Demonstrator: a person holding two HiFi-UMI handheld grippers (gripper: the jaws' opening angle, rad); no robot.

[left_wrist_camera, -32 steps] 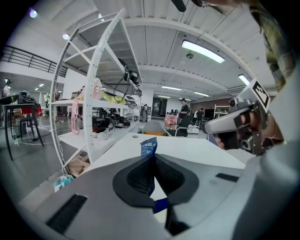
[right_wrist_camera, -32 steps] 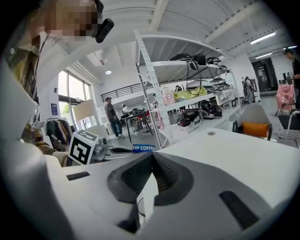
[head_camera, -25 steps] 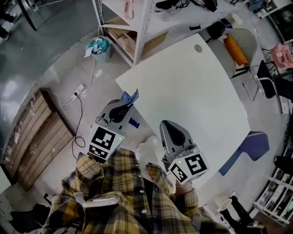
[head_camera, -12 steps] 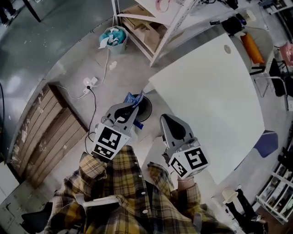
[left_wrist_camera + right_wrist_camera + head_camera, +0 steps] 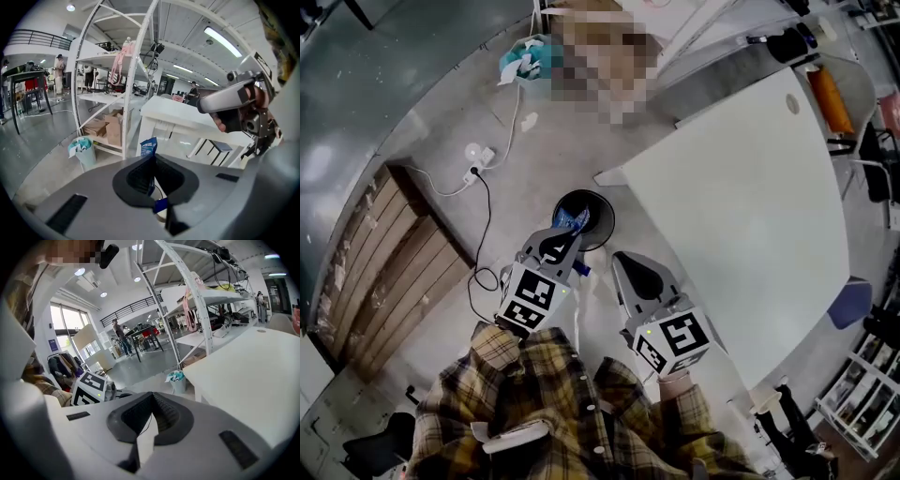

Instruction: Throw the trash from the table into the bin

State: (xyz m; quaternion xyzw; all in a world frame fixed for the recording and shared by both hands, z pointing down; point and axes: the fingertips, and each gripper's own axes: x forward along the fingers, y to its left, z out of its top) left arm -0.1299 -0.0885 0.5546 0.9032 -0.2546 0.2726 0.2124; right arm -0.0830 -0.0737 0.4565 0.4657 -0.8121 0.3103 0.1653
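Head view: the left gripper (image 5: 561,239) points down and away at a round black bin (image 5: 602,208) that stands on the grey floor just off the near left corner of the white table (image 5: 750,206). Its jaws are pressed together on a blue snack wrapper (image 5: 573,221), which sits inside the outline of the bin's dark mouth. Whether anything else lies in that bin cannot be told.

In the left gripper view the ribbed pads are closed flat on the wrapper (image 5: 149,147). Its printed top edge sticks up past the fingertips and a small blue corner pokes out below.

The right gripper (image 5: 628,264) hangs just to the right of the left one, over the floor beside the table's edge. In the right gripper view its jaws (image 5: 151,395) meet at the tips with nothing between them.

Far to the left, beside the foot of a white shelf rack (image 5: 136,70), stands a small teal bin (image 5: 536,47) stuffed with crumpled white paper (image 5: 512,69). The rack's bottom shelf carries cardboard boxes (image 5: 111,129). No trash shows on the tabletop.
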